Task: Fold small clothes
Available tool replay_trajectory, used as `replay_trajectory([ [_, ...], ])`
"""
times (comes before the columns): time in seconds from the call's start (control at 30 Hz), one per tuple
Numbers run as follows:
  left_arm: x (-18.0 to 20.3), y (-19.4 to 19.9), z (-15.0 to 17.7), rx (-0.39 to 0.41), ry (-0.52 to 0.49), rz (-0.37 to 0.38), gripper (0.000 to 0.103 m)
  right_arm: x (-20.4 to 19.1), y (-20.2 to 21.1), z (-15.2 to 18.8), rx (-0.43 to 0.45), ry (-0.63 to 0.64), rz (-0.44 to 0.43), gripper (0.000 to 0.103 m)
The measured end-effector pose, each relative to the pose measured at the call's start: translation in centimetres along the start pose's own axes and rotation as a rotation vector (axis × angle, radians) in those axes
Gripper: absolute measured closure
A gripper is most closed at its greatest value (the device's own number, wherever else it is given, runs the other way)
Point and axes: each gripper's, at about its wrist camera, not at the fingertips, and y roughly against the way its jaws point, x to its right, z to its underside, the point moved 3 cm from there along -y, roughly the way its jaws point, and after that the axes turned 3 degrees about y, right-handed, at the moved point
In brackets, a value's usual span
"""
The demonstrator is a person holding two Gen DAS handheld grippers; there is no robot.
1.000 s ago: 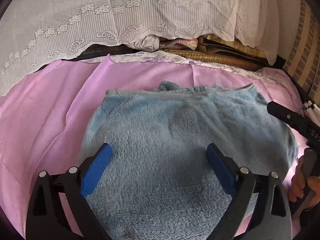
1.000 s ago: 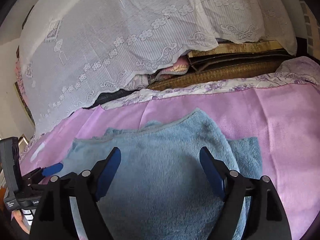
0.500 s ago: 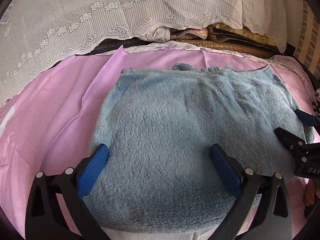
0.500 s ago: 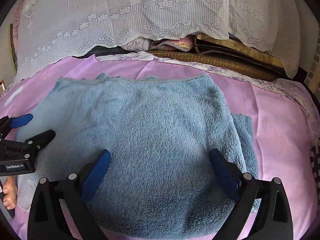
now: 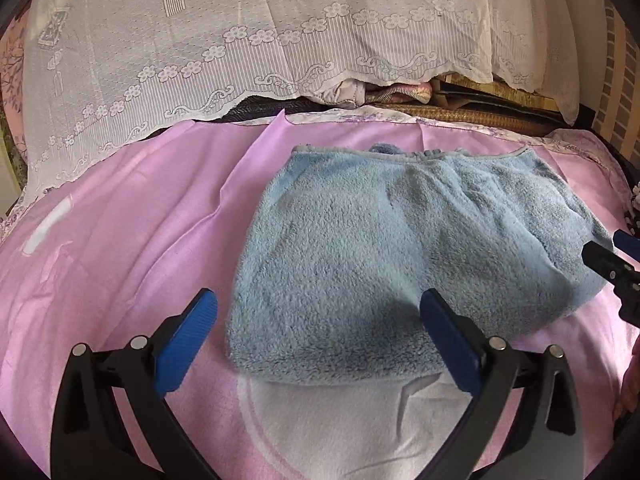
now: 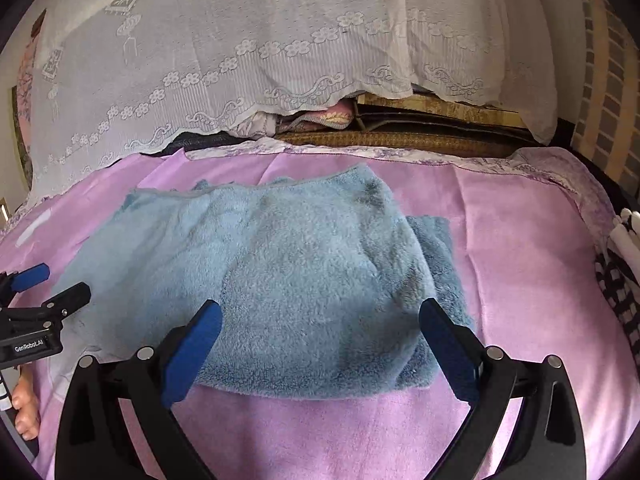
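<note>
Lying beyond open fingers: blue garment

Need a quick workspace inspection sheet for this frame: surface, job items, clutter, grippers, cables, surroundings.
Surface: pink sheet, creased, white printed patch near the front edge.
Job's things: blue fleece garment, folded, lying flat; a lower layer sticks out on its right in the right wrist view.
Clutter: black-and-white fabric at the right edge.
Grippers: left gripper and right gripper, jaws open, holding nothing.
Cables: nothing seen.
Surroundings: white lace cover over stacked items behind; brick wall at right.
</note>
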Motion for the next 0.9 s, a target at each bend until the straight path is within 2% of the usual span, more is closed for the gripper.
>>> replay_trajectory([
  [0.07,-0.2,-0.4,0.4,-0.043,0.01,0.006,0.004,1.2,-0.5,0.5,-0.054,-0.06,0.011,0.004],
  [0.13,-0.6,-1.6,1.1,-0.122,0.027,0.01,0.004,2.6,-2.1,1.3,-0.156,-0.13,0.012,0.004],
  [0.2,-1.3,-3.4,1.6,-0.22,0.073,0.061,0.004,3.7,-3.9,2.3,-0.259,-0.204,-0.028,0.003],
  [0.27,-2.1,-4.0,1.7,-0.252,0.135,0.12,0.004,4.1,-3.9,2.3,-0.251,-0.227,-0.055,0.003],
  [0.33,-2.2,-4.0,1.8,-0.249,0.138,0.127,0.004,3.8,-4.0,2.3,-0.256,-0.209,-0.04,0.003],
  [0.4,-1.8,-3.5,1.6,-0.225,0.118,0.101,0.004,3.8,-3.5,2.0,-0.233,-0.214,-0.038,0.003],
  [0.57,-2.0,-0.6,-0.9,-0.044,0.103,0.025,0.004,6.0,-0.8,-0.3,-0.013,-0.329,-0.07,0.003],
  [0.63,-1.9,-0.1,-2.5,-0.004,0.125,0.044,0.004,5.8,-1.0,-1.6,0.028,-0.328,-0.105,0.004],
  [0.73,-0.7,-0.6,-4.7,-0.005,0.137,0.122,0.004,3.6,-2.1,-3.3,0.055,-0.273,-0.165,0.004],
  [0.9,1.5,-3.8,-7.3,-0.007,0.098,0.085,0.004,-0.5,-5.2,-5.6,0.047,-0.128,-0.135,0.004],
])
